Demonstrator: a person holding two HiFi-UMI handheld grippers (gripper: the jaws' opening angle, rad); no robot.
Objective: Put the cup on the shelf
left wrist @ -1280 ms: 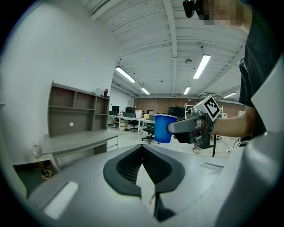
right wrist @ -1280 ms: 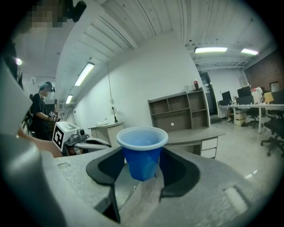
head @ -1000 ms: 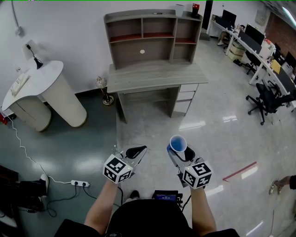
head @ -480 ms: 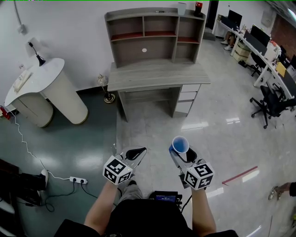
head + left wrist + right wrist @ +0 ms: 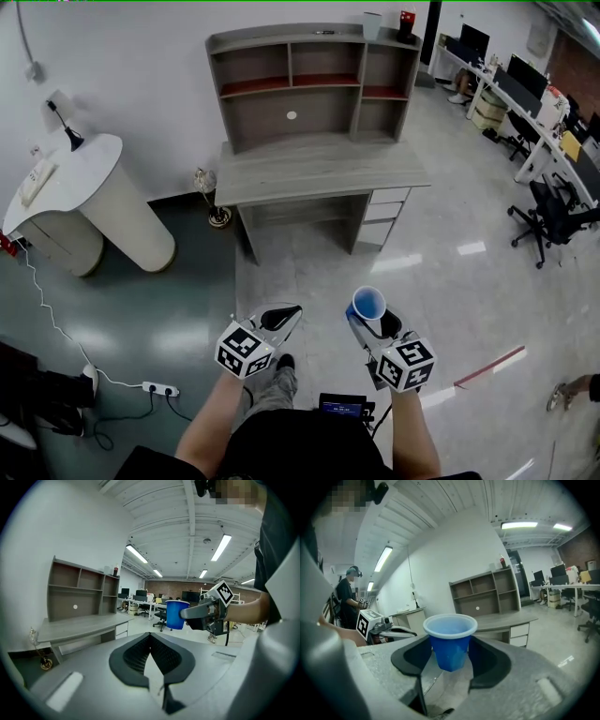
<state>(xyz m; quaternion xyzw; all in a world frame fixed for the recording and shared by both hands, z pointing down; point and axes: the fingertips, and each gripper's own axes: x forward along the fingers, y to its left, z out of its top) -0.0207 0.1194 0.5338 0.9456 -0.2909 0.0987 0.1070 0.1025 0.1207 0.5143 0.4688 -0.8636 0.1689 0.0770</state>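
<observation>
Nearest, head view: my two forearms, a gripper in each hand, marker cubes toward me. Left gripper (image 5: 284, 317) has its jaws brought together. In its own view the dark pads meet along the middle with nothing between them, so it's empty.

Right gripper (image 5: 368, 317) has its jaws set wide and clamped on the blue cup (image 5: 367, 303). In the right gripper view one pad presses each side of the cup, just below the pale rim. The cup is upright, mouth up, and looks empty inside. It's held in the air over the glossy floor (image 5: 441, 272), beside the left gripper and level with it, and well apart from the desk.

On the floor to my left there's a white power strip (image 5: 159, 387) with a cable running off. To my right there's a red tape line (image 5: 487, 366).

Further ahead is the grey desk (image 5: 319, 169), top bare, with drawers (image 5: 380, 208) on its right side. The shelf (image 5: 314, 80) sits on the back of the desk: open compartments, reddish boards in the upper ones, a small white round spot on the back panel of the big lower one. On top of the shelf at the right end are a pale container (image 5: 372, 24) and a small red-and-black item (image 5: 406, 21), too small to identify.

Left of the desk a white rounded counter (image 5: 89, 187) stands against the wall. Far right are rows of office desks with monitors (image 5: 511, 70) and black chairs (image 5: 553, 216).
</observation>
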